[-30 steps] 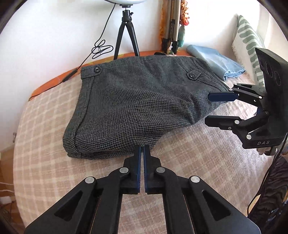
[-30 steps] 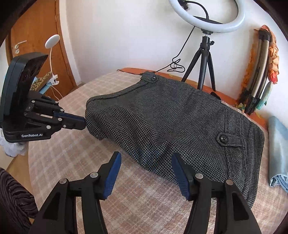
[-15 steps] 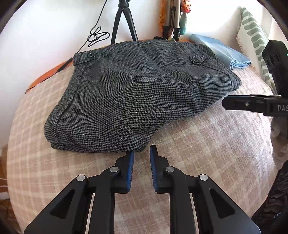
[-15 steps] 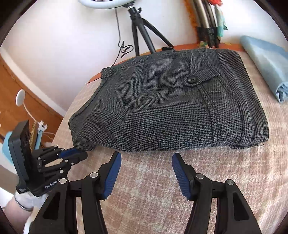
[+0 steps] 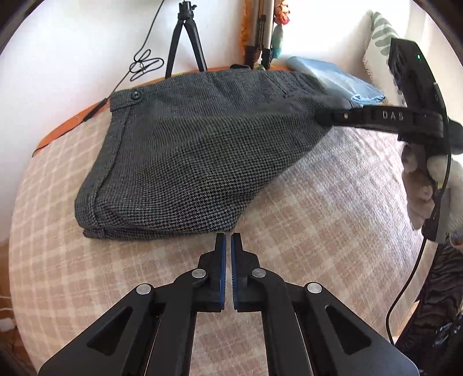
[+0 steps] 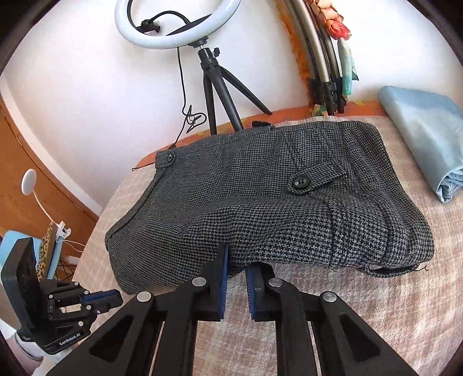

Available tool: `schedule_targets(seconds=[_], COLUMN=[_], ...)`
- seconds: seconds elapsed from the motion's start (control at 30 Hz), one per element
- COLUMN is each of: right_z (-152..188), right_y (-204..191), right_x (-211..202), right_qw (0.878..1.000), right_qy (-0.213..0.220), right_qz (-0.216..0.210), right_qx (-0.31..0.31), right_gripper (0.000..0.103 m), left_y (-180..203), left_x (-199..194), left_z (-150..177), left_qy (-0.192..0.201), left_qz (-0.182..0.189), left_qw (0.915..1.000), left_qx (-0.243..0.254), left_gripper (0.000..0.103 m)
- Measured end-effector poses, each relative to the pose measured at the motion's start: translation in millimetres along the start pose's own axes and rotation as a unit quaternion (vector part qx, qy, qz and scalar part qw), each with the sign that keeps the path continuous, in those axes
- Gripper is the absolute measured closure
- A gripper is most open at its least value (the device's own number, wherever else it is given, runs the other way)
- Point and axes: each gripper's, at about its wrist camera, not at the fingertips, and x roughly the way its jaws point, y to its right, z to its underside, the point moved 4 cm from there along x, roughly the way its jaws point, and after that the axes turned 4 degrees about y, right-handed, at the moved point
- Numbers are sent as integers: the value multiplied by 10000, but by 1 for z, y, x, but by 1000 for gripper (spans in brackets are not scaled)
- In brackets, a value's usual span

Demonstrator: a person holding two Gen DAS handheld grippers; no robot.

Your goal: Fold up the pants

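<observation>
On the checked bedspread (image 5: 318, 219), left to right: a wooden door (image 6: 31, 162) and a clip lamp (image 6: 29, 179) at the far left of the right wrist view; left tongs (image 5: 227, 243), blue pads nearly closed with a thin gap between them, holding nothing, tips just short of the near edge of the pants (image 5: 196, 156); the pants themselves, grey houndstooth, folded into a compact bundle lying on the bed, waistband button toward the wall, pocket flap button (image 6: 301, 182) on top; a ring light (image 6: 176, 23) on a black tripod (image 6: 214, 86) behind them against the white wall; right tongs (image 6: 235, 260), narrowed onto the near edge of the pants with cloth between the pads; a folded light-blue cloth (image 6: 425, 138) at the right; a striped cushion (image 5: 382, 34) beyond.
</observation>
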Motion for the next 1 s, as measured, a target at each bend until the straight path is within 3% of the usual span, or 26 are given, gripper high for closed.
schedule_targets(seconds=[0.13,0.23,0.27,0.4,0.53,0.67,0.8,0.9,1.0], right_z=[14,25,28,32,27,30,30,25,22], right_y=[4,4,3,3,27,63,86,90,89], right_x=[9,6,2,-16,-35,-44,-42,-37,-31], right_qw=[9994,9986,9987,9992,9990,9947,9901,9872,9844], right_qy=[-298,-519,-500,-335,-64,-23,-70,-47,4], right_qz=[199,81,33,150,345,534,369,173,-23], right_qx=[-24,27,23,-152,266,882,1351,1585,1760], right_gripper=[88,61,59,54,52,49,46,41,38], left_y=[-13,-37,-44,-46,-17,7,13,12,14], left_x=[-13,-34,-37,-34,-3,36,79,72,52], left_z=[11,-2,-9,-45,-73,-86,-73,-74,-83], left_qy=[55,403,481,778,834,707,127,227,450], left_qz=[-57,-279,-246,-279,-131,-142,-464,-513,-320], left_qw=[9998,9976,9968,9950,9961,9974,9979,9973,9982], left_qx=[-181,-485,-588,-563,-273,-6,428,483,252], left_gripper=[101,101,101,101,101,101,100,100,100])
